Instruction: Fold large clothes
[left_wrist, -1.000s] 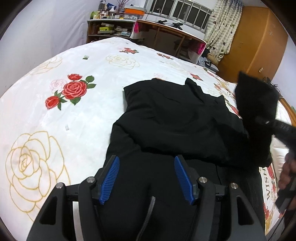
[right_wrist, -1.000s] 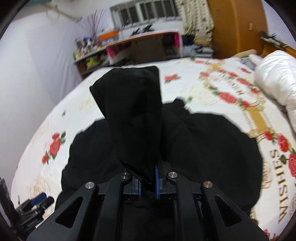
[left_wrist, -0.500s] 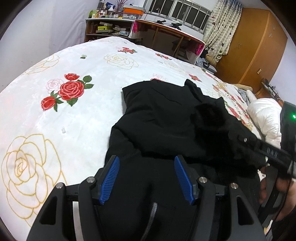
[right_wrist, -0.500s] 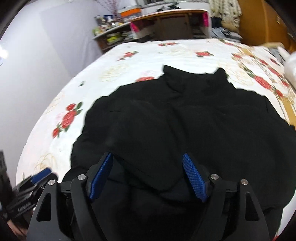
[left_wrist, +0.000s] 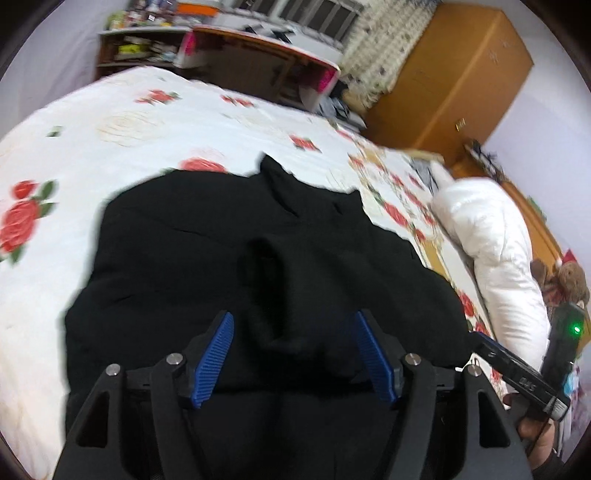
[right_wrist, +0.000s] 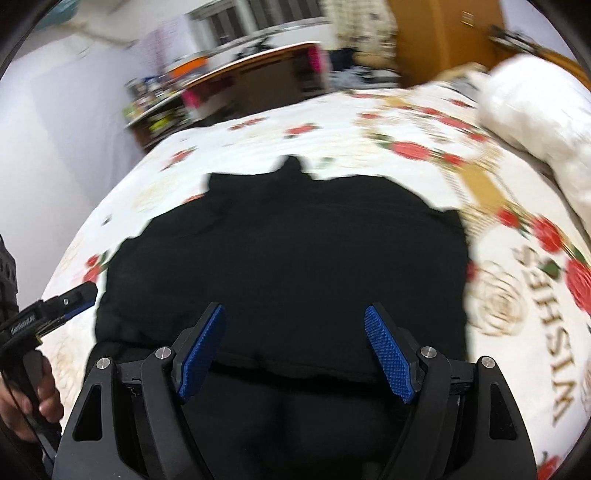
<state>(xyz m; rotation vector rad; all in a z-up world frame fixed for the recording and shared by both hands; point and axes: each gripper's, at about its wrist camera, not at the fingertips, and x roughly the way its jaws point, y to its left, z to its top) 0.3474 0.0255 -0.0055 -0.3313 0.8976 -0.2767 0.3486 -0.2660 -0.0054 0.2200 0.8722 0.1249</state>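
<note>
black garment (left_wrist: 229, 258) lies flat beneath both released, spread grippers, left gripper (left_wrist: 293, 354) and right gripper (right_wrist: 295, 347).

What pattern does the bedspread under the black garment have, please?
The bedspread is white with red roses and pale gold rose outlines, clearest in the right wrist view.

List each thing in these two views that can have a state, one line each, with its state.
Large black fabric garment: lying spread on the bed, sleeve folded across its middle, held by neither gripper.
Left hand-held gripper: open, empty, over the garment's near edge.
Right hand-held gripper: open, empty, over the garment.
White puffy quilt: bunched at the bed's side.
</note>
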